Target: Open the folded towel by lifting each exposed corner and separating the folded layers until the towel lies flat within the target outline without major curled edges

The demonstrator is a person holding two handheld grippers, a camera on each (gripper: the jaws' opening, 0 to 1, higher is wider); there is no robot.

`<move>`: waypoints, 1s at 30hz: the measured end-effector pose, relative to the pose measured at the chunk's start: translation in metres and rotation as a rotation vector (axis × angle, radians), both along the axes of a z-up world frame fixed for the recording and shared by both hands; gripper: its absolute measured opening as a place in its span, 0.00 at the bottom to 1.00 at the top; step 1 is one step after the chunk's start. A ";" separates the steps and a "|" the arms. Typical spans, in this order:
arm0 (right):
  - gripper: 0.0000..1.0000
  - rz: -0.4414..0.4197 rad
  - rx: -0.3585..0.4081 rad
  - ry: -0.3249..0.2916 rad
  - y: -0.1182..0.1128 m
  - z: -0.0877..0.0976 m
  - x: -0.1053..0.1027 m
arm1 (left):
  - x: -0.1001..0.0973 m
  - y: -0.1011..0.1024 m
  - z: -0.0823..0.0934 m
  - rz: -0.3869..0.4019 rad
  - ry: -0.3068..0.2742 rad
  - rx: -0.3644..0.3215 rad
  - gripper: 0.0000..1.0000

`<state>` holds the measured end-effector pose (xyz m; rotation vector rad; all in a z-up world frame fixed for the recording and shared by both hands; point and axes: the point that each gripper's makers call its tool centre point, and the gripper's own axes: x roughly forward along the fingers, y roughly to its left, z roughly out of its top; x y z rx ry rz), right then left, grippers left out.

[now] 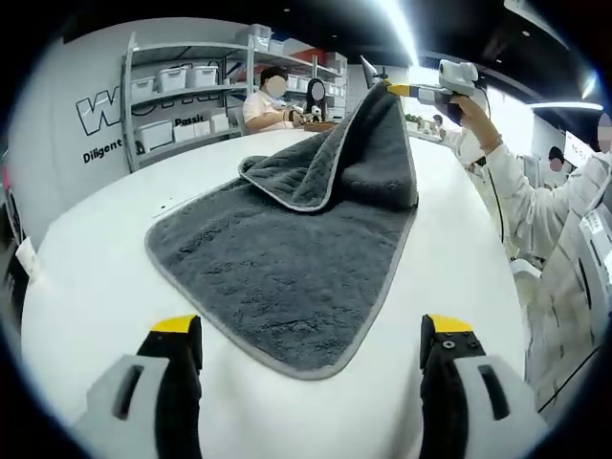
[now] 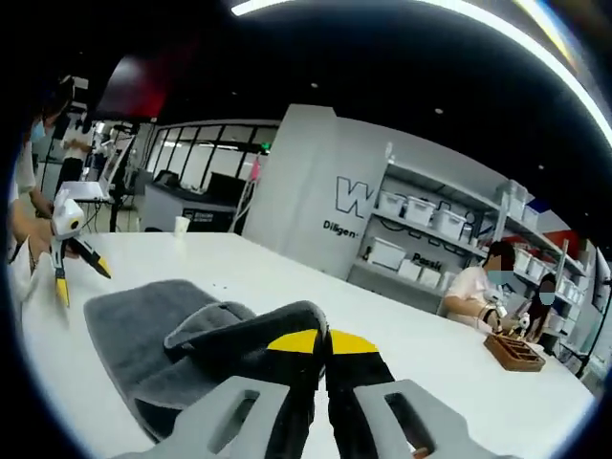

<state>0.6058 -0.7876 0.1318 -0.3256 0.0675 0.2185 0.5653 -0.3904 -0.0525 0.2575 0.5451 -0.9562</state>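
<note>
A dark grey towel (image 1: 277, 258) with a light hem lies on the white table (image 1: 86, 287). One corner points at my left gripper (image 1: 314, 330), which is open just short of that corner and holds nothing. The far corner is raised into a peak and folds back over the towel. My right gripper (image 1: 406, 91) holds that peak from the far side. In the right gripper view, my right gripper (image 2: 322, 342) is shut on a bunched fold of the towel (image 2: 143, 325), and the left gripper (image 2: 81, 282) stands open beyond the towel's far edge.
A person's white sleeve (image 1: 521, 191) runs along the table's right side. Shelves with storage bins (image 1: 182, 86) stand behind the table, and people sit at the far end. A white cup (image 2: 182, 225) and a wooden tray (image 2: 514, 352) rest on the table.
</note>
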 end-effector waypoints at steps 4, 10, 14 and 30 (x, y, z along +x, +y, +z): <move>0.00 -0.046 -0.001 -0.011 -0.018 0.002 -0.008 | 0.000 0.001 0.000 0.001 0.000 0.002 0.92; 0.00 -0.096 -0.005 0.000 -0.042 -0.003 -0.019 | -0.001 -0.001 0.001 -0.003 -0.002 0.000 0.92; 0.00 -0.138 0.012 0.008 -0.061 -0.008 -0.024 | 0.000 -0.001 0.001 -0.002 -0.003 -0.001 0.92; 0.00 -0.264 0.071 0.018 -0.117 -0.025 -0.046 | 0.001 -0.001 -0.001 -0.006 0.003 0.008 0.92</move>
